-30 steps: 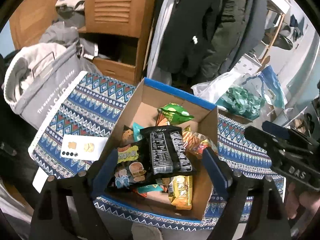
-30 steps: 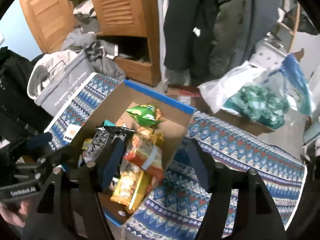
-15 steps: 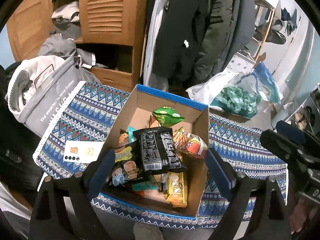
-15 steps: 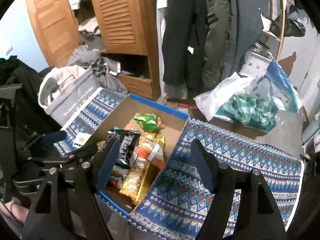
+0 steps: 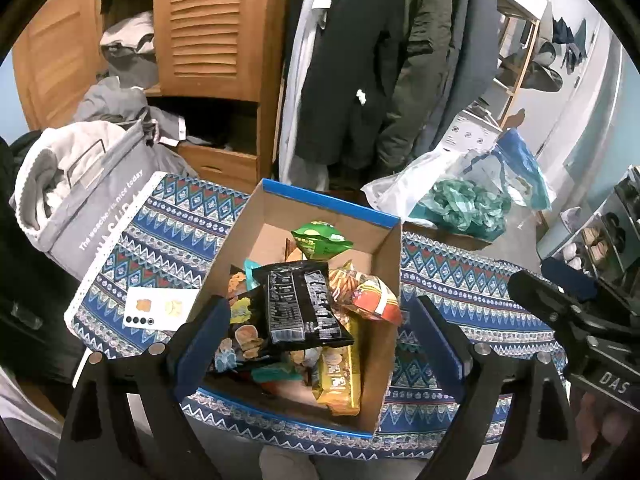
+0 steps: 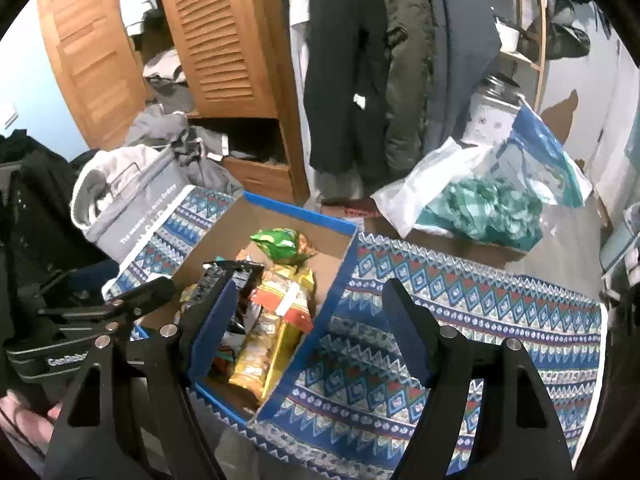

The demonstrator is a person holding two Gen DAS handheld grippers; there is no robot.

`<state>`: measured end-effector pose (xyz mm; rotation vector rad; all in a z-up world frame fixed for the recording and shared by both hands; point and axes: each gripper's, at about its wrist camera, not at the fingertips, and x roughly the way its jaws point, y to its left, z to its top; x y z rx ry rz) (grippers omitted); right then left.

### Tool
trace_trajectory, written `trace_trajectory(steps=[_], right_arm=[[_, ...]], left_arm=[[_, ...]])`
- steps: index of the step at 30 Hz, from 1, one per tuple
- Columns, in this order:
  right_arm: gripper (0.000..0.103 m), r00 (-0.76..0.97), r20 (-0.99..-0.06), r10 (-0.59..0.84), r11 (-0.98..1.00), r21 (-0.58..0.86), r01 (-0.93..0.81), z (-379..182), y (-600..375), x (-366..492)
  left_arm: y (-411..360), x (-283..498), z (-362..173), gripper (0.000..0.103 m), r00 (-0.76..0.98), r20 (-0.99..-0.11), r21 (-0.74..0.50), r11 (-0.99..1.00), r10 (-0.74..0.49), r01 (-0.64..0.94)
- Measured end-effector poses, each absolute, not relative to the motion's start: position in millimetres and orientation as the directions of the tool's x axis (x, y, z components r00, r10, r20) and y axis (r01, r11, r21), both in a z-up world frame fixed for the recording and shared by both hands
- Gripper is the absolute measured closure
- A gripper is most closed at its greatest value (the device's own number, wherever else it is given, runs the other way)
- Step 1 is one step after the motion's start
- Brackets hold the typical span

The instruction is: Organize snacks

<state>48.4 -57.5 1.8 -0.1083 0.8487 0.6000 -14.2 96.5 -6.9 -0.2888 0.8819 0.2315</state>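
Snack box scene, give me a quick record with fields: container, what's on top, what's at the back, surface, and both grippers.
container: open cardboard box with blue rim, holding a pile of snacks
top of pile: black snack bag, label side up
back of box: green snack bag
right side of pile: orange snack bag, above a yellow snack pack
surface: blue patterned tablecloth
beside box: white card on the cloth
left gripper: open, empty
right gripper: open, empty
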Motion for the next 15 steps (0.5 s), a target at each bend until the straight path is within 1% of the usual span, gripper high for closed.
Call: trace_trajectory(steps=[15], right_arm=[[0.028,0.505,-0.735,0.453,0.832,0.145,-0.536,0.4,-59.7,45.7]], left_arm=[[93.1,-15.0,-5.8,0.011,0.605,-0.791,-0.139,0.937,0.09,-0.322]])
